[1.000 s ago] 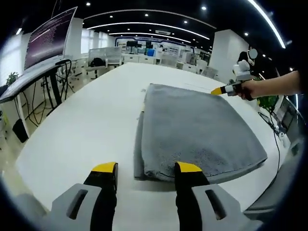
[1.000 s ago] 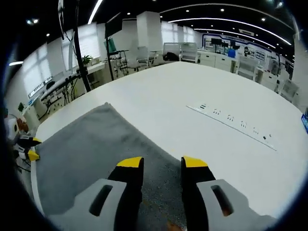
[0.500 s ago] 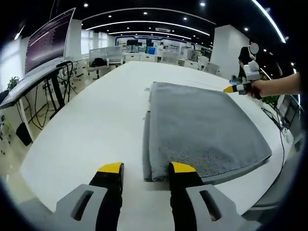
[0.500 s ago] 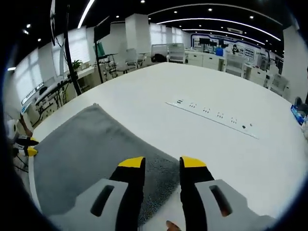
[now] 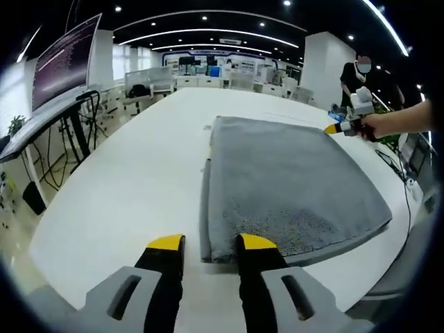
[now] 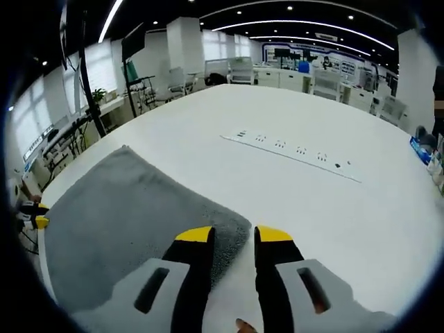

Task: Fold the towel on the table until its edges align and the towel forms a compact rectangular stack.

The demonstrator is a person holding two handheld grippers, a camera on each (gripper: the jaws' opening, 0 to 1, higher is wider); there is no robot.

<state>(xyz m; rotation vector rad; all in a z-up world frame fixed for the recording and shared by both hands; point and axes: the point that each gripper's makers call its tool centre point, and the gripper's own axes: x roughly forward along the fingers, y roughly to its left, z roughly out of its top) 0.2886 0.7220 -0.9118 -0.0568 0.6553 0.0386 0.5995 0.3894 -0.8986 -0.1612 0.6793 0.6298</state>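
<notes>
A grey towel [image 5: 291,180] lies folded in a thick rectangle on the white table [image 5: 132,173]. My left gripper [image 5: 211,241] is open, its yellow tips just short of the towel's near corner, nothing between them. In the right gripper view the towel [image 6: 125,215] spreads left, and my right gripper [image 6: 233,234] hovers open over its near corner. The right gripper [image 5: 334,128], held by a hand, shows at the towel's far right corner in the left gripper view. The left gripper [image 6: 35,215] peeks in at the left edge of the right gripper view.
A white power strip [image 6: 291,147] lies flat on the table [image 6: 326,215] beyond the towel. A large monitor [image 5: 62,59] on a stand is off the table's left side. A person [image 5: 361,73] stands at the far right. Cables hang by the right edge.
Both grippers' jaws have narrowed. The right gripper has drawn back, so the towel's corner now lies at its tips. The left gripper's view shifted slightly; the towel has not moved.
</notes>
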